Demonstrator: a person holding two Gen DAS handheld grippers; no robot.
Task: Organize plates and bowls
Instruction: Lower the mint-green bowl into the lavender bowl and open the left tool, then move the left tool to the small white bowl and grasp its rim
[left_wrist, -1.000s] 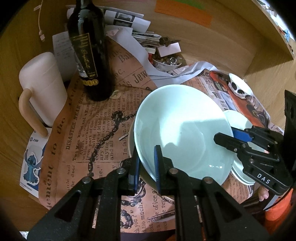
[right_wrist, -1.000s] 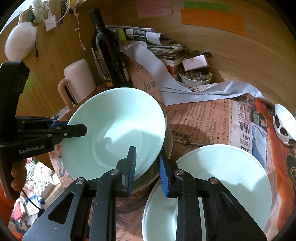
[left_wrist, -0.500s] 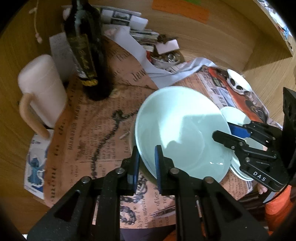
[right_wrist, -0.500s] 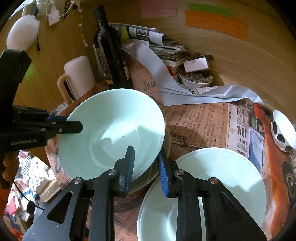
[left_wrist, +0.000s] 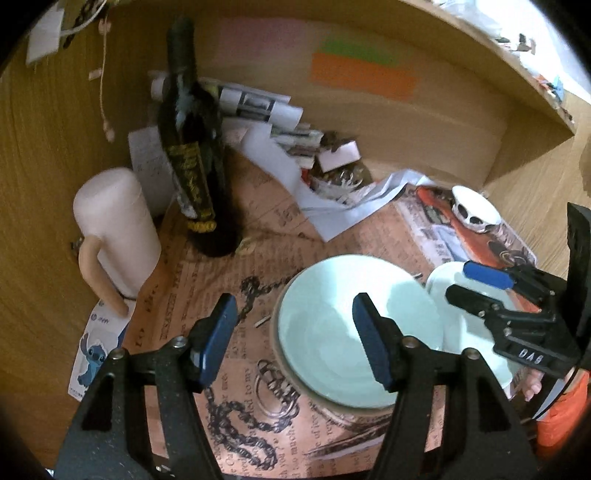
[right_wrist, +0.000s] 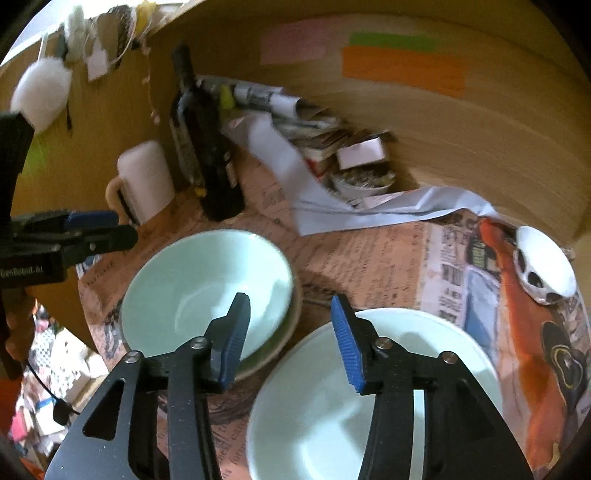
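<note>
A pale green bowl rests nested inside a darker olive bowl on the newspaper-print cloth. My left gripper hovers just above the pale bowl's left rim. Its jaws are opening and the pads touch nothing. My right gripper hangs over the bowl's right rim, between it and the pale green plate. Its jaws are opening too, with nothing gripped. Each gripper appears in the other's view: the right gripper at the right edge, the left gripper at the left edge.
A dark wine bottle and a pink mug stand behind and left of the bowls. Papers and a small trinket dish are piled at the back wall. A panda-face dish lies far right. Wooden walls enclose the back.
Both grippers were shut on the pale bowl's rim. They have opened, let go and pulled back upward. The bowl now sits lower, nested in the olive one.
</note>
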